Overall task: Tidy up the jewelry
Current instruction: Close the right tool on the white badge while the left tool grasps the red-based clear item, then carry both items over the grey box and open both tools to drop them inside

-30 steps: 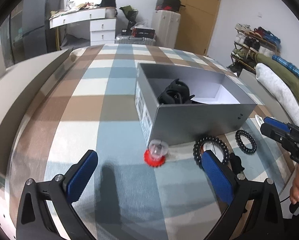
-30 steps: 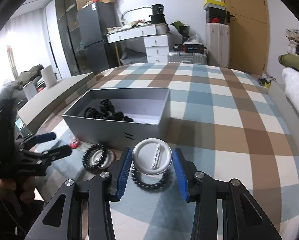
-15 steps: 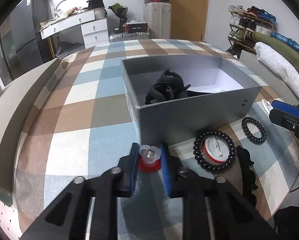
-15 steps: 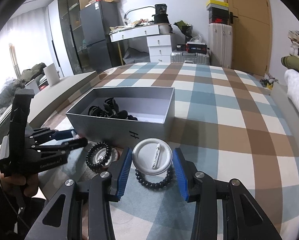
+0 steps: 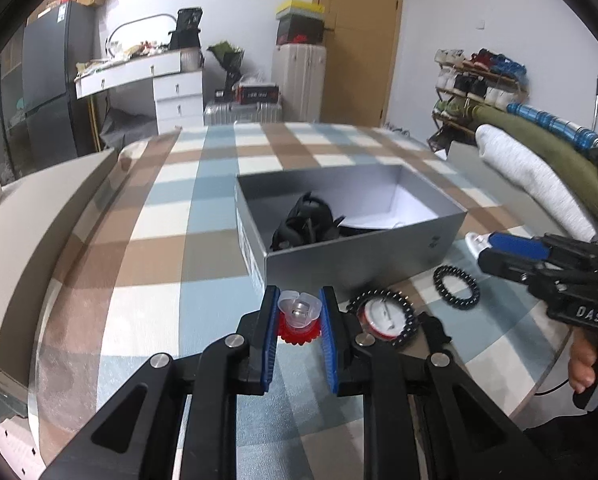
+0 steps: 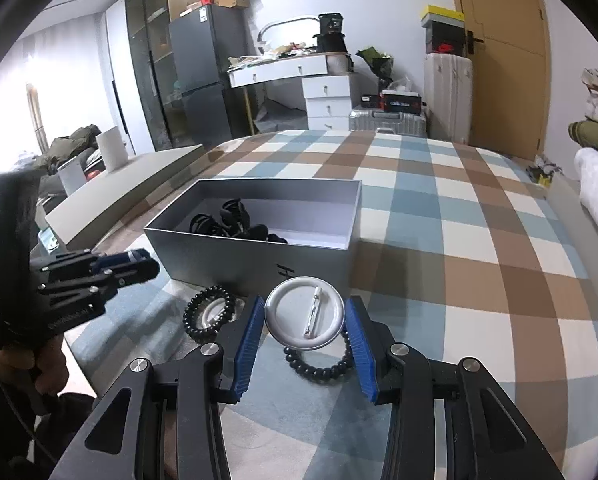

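Left wrist view: left claw (image 5: 299,314) clenched on a small clear-plastic domed trinket with a red toothed base (image 5: 299,315), held just in front of the open grey cardboard box (image 5: 363,256) on the blue-and-brown checked table (image 5: 147,256); carry it level over the near wall, release low beside the black hair accessories (image 5: 307,222). Black beaded bracelet ringing a red-rimmed round badge (image 5: 383,316) lies just right. Right wrist view: right claw (image 6: 305,324) grasping a white round pin badge (image 6: 305,314), pin side up, above a black bead bracelet (image 6: 317,362); keep it steady until the left clears the box.
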### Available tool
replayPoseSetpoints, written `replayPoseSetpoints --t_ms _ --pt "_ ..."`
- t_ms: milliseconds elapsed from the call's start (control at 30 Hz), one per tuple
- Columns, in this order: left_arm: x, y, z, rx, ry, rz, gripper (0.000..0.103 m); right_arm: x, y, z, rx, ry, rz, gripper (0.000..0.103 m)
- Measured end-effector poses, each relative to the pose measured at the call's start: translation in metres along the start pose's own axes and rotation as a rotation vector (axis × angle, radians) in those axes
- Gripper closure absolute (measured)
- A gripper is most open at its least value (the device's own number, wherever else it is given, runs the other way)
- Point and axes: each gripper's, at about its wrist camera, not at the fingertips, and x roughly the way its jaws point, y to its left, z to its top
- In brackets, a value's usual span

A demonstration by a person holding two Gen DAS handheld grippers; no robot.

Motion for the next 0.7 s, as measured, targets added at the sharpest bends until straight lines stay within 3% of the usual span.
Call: replayPoseSetpoints --t_ms 567,700 --pt "-0.002 0.0 0.024 0.01 -0.09 -0.018 0.089 0.005 0.014 0.02 -0.03 -0.067 0.05 0.062" --pt "0.0 0.0 0.032 -0.003 -0.106 -0.02 0.089 0.013 0.014 0.026 -0.006 -0.091 0.095 0.062"
